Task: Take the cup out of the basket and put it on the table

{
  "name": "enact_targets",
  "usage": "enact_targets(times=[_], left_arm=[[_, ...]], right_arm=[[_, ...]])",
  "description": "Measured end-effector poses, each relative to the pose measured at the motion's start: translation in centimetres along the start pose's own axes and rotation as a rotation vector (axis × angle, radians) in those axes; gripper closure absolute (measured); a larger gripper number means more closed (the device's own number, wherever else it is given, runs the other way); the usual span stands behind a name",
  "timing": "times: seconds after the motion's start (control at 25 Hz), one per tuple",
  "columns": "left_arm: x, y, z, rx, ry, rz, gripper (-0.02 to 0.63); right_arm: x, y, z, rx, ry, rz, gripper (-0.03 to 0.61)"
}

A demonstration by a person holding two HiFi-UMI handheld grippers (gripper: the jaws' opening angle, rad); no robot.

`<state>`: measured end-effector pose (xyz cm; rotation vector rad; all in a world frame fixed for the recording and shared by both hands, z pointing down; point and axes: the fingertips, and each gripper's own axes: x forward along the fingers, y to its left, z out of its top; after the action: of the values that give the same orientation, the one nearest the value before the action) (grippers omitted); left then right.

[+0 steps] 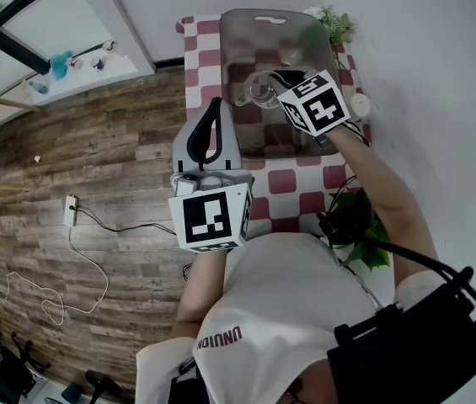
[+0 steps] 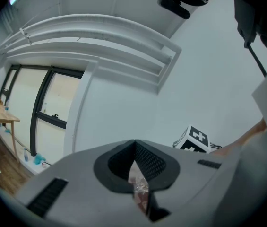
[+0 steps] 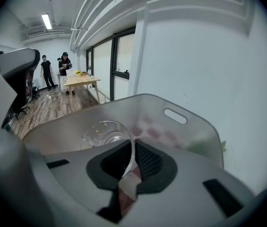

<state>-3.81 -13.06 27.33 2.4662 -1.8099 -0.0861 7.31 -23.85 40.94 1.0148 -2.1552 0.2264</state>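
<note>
1. Left claw [image 2: 134, 148], nearest the body: jaws brought together, nothing gripped; it is pointed up and away from the work.
2. Table [image 1: 292, 188]: covered in a red-and-white checked cloth, with a bare stretch left on the near side.
3. Right claw [image 3: 133, 145]: jaws pinched on the thin wall of the cup [image 3: 104, 132] at its rim.
4. Cup: clear, held tilted within the outline of the basket [image 3: 190, 126].
5. Basket, farthest: grey, translucent, stood on the table; its slotted wall is seen beyond the cup.

Progress: the grasp is judged made. The cup is yet to be carried clear of the wall and set on the cloth.
</note>
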Motion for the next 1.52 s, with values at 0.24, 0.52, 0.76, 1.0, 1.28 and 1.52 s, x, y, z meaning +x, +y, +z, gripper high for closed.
enact_targets(times=[0.24, 0.52, 0.76, 1.0, 1.28, 1.52], left_arm=[[0.0, 0.2, -0.1, -0.002, -0.001, 0.004, 0.603], [-0.2, 0.2, -0.1, -0.002, -0.004, 0.007, 0.603], [-0.1, 0.4, -0.2, -0.006, -0.006, 0.011, 0.603], [-0.2, 0.3, -0.3, -0.005, -0.005, 0.012, 0.603], [-0.4, 0.5, -0.3, -0.008, -0.009, 0.016, 0.603], [-0.5, 0.6, -0.4, -0.01, -0.009, 0.02, 0.603]], right_arm=[[-0.7, 0.0, 0.4, -0.017, -0.013, -0.003, 0.538], [-1.9, 0.6, 0.9, -0.035, -0.038, 0.01, 0.538], [-2.6, 1.0, 1.5, -0.038, -0.062, 0.021, 0.538], [-3.0, 1.4, 1.6, -0.043, -0.072, 0.027, 0.538], [-3.4, 1.9, 1.8, -0.05, -0.083, 0.042, 0.538], [-3.9, 2.7, 1.8, -0.053, -0.084, 0.064, 0.538]])
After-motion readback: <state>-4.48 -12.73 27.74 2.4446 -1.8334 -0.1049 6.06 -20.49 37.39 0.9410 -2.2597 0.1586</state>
